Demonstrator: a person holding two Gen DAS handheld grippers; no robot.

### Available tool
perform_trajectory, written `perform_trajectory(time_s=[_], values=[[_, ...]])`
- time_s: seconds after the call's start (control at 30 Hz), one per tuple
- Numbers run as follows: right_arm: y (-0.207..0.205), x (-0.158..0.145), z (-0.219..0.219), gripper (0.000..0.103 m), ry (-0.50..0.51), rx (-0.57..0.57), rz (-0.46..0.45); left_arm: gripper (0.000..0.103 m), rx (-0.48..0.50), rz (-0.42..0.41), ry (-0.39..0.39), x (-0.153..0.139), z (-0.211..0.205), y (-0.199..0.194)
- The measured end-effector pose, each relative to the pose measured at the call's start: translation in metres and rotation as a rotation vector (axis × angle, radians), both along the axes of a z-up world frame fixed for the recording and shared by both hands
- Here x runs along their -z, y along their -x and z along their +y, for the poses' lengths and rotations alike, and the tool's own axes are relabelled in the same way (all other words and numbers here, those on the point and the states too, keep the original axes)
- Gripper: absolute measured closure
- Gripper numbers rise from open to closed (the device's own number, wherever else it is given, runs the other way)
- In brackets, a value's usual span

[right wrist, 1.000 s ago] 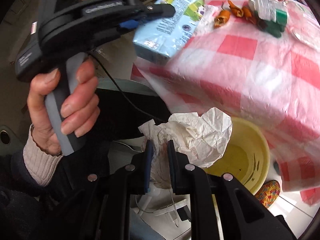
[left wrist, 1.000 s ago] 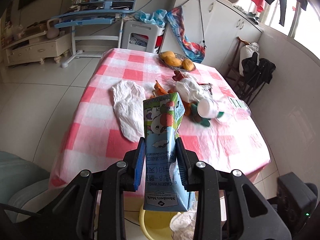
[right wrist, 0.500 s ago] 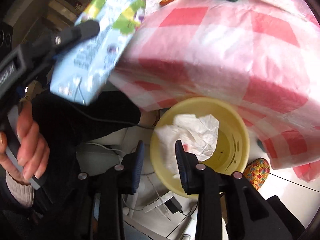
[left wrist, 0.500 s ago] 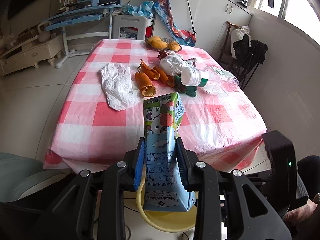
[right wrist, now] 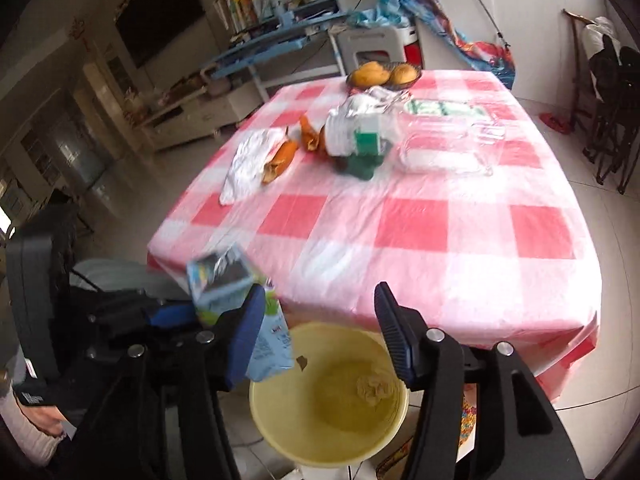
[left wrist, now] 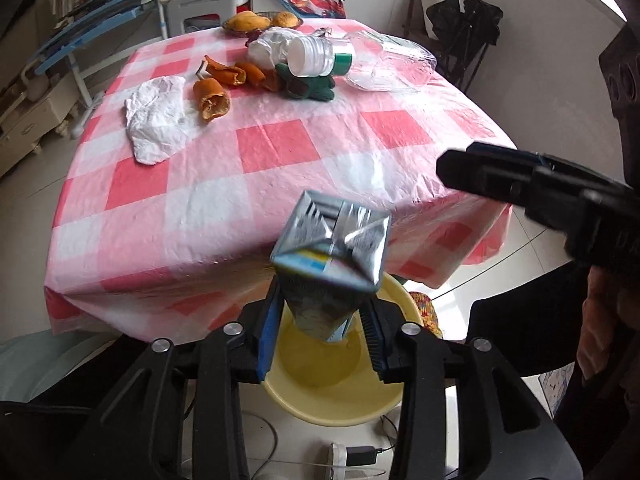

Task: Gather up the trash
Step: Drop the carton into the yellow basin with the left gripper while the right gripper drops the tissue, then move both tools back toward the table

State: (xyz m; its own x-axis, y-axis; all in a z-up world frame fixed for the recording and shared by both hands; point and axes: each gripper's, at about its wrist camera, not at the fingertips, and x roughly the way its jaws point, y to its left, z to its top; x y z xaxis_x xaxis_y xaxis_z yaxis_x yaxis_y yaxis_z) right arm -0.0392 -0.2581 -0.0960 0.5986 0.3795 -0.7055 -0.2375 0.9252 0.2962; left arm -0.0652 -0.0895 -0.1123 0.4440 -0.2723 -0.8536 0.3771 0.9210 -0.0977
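Observation:
A blue milk carton (left wrist: 330,264) hangs tilted and blurred between the jaws of my left gripper (left wrist: 320,332), right over the yellow bin (left wrist: 384,412). Those jaws are opening and the pads stand slightly off the carton's sides. My right gripper (right wrist: 320,320) hovers above the same yellow bin (right wrist: 276,432); its jaws are opening with nothing between them. A crumpled paper ball (right wrist: 370,388) lies at the bin's bottom. The right wrist view shows the carton (right wrist: 224,280) at the left.
The pink checked table (left wrist: 280,148) carries a white tissue (left wrist: 156,120), orange peels (left wrist: 212,100), a white bottle (left wrist: 316,56), a clear plastic container (left wrist: 388,68) and a fruit bowl (left wrist: 260,22). Cables and a charger (left wrist: 360,456) lie on the floor by the bin.
My right gripper let go of the crumpled paper, which now lies in the bin, then rose and opened wide. My left gripper tipped down over the bin and loosened on the carton.

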Motion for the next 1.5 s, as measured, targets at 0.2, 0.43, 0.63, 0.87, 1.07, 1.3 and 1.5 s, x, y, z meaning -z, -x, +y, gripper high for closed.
perform_trajectory(time_s=[0.2,0.43,0.63,0.87,1.07,1.3,1.5], values=[[-0.005,-0.013,0.001,0.045,-0.028,0.019,-0.062,0.044,-0.019,-0.053,0.054,-0.013,0.009,0.003],[-0.004,-0.019,0.009,0.041,-0.012,-0.001,-0.094,0.035,-0.102,-0.107,0.135,-0.030,0.031,0.000],[-0.004,-0.012,0.009,0.041,-0.005,-0.001,-0.082,0.035,-0.147,-0.125,0.154,-0.033,0.040,-0.003],[-0.004,-0.011,0.008,0.040,-0.007,0.001,-0.083,0.034,-0.207,-0.154,0.162,-0.036,0.049,-0.007],[-0.004,-0.011,0.009,0.040,-0.004,-0.002,-0.081,0.031,-0.272,-0.144,0.191,-0.035,0.063,-0.012],[-0.004,-0.011,0.010,0.040,-0.003,-0.004,-0.086,0.030,-0.301,-0.150,0.197,-0.035,0.068,-0.013],[-0.004,-0.012,0.012,0.040,-0.004,-0.006,-0.097,0.030,-0.323,-0.150,0.201,-0.035,0.073,-0.015]])
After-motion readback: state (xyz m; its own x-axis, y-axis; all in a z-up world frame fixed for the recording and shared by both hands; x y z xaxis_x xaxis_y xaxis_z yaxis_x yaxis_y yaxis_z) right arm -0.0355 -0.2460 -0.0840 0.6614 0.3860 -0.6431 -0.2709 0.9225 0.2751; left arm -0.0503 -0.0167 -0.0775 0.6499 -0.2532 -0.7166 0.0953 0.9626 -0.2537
